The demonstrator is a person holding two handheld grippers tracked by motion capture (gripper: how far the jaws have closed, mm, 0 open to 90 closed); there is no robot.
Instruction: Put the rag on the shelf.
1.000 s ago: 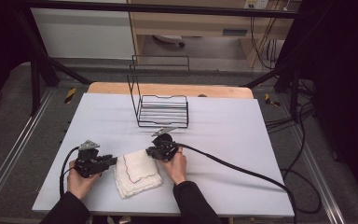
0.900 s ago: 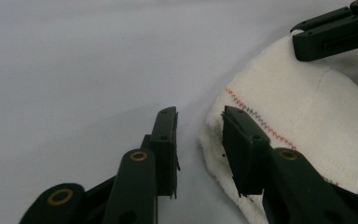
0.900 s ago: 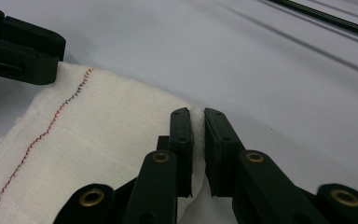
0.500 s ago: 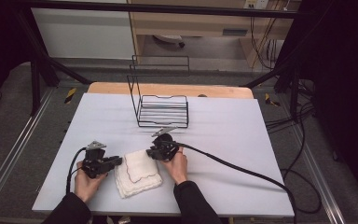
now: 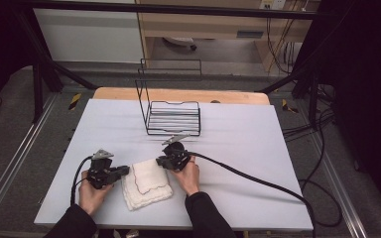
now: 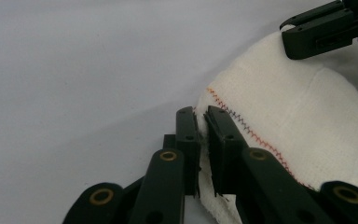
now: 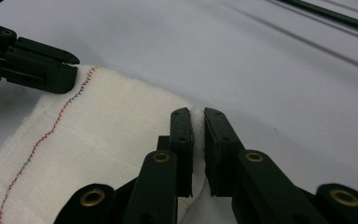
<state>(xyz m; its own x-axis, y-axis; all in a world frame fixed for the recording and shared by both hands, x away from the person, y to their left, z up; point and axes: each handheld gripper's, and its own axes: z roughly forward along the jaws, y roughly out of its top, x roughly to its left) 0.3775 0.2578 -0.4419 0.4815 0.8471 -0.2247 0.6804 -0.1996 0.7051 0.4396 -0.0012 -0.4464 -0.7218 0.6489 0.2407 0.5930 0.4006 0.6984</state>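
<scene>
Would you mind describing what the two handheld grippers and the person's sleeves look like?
Both tools are black. The left claw and the right claw each have two flat rectangular fingers on linkage bars with brass-coloured rivets. Each gripper carries a grey three-cornered plate on top. A thick black cable trails from the right gripper across the table, and a shorter one loops from the left. The person wears dark sleeves.

- High view: fixed overhead at the person's side, facing forward and down across the table (image 5: pixel 258 148).
- Left gripper view: close and low, looking along 2 black jaws at the cloth (image 6: pixel 298 116).
- Right gripper view: equally close, from the opposite edge.
- Shared by all 3: the cloth, each gripper view catching the other gripper.
</scene>
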